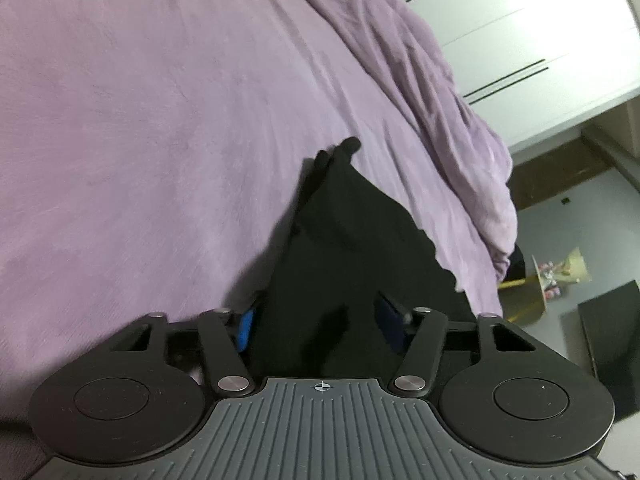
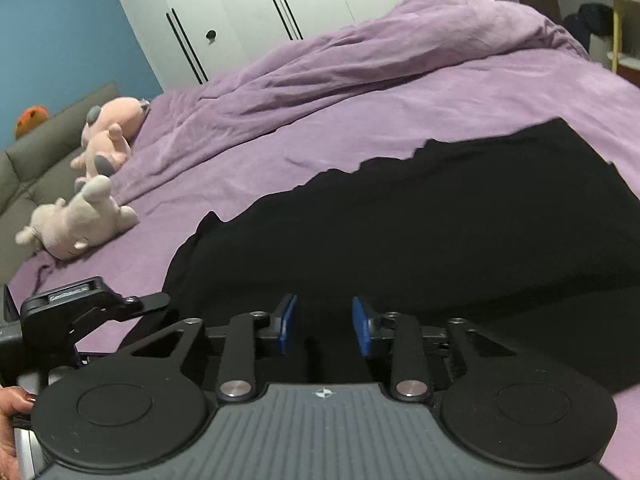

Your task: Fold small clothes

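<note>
The black garment (image 2: 420,232) is lying spread on the purple bed cover (image 2: 440,96), soft and matte, so dark that I am making out no seams or folds in it, and its right side is running out of my right view. Its far edge is showing wavy and uneven. In my left view the garment (image 1: 344,248) is rising to a narrow, crumpled tip, and it is filling the gap in my left gripper (image 1: 316,324); its blue pads (image 1: 245,330) are standing wide apart, so I am not clamping it. My right gripper (image 2: 324,322) is released too, hovering over the near hem. The cover is looking fuzzy and bunching into ridges toward the white wardrobe (image 2: 240,12). Two plush toys (image 2: 92,184) are lying by the grey headboard (image 2: 40,148).
</note>
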The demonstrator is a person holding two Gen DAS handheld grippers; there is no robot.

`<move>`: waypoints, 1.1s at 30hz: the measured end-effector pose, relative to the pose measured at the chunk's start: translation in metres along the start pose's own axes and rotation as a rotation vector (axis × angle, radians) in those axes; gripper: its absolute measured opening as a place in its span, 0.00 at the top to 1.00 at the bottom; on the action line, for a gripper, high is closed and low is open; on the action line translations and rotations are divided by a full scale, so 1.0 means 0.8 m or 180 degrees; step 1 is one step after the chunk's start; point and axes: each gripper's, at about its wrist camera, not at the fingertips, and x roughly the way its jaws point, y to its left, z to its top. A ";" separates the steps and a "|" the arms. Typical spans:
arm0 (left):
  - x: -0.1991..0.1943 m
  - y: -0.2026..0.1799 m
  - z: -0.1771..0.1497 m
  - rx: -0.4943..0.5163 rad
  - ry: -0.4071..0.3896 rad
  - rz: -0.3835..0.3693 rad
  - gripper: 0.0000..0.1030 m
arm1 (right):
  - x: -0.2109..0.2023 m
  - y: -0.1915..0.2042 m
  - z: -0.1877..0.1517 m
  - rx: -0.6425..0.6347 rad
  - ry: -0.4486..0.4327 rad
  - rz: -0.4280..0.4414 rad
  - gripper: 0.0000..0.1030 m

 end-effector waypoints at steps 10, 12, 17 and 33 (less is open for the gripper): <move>0.017 0.004 0.013 -0.0144 0.0021 -0.0036 0.86 | 0.060 0.041 -0.008 -0.0462 -0.0039 -0.0383 0.85; 0.014 -0.002 0.014 -0.0075 0.0003 -0.0014 0.86 | 0.049 0.039 -0.003 -0.0419 -0.0062 -0.0331 0.85; 0.010 -0.009 0.018 0.0007 0.0022 0.0071 0.87 | 0.028 0.013 -0.009 -0.0292 0.0044 -0.0160 0.86; 0.008 -0.163 -0.006 0.1209 0.0075 0.0313 0.88 | -0.106 -0.141 -0.026 0.0847 -0.0229 -0.0247 0.79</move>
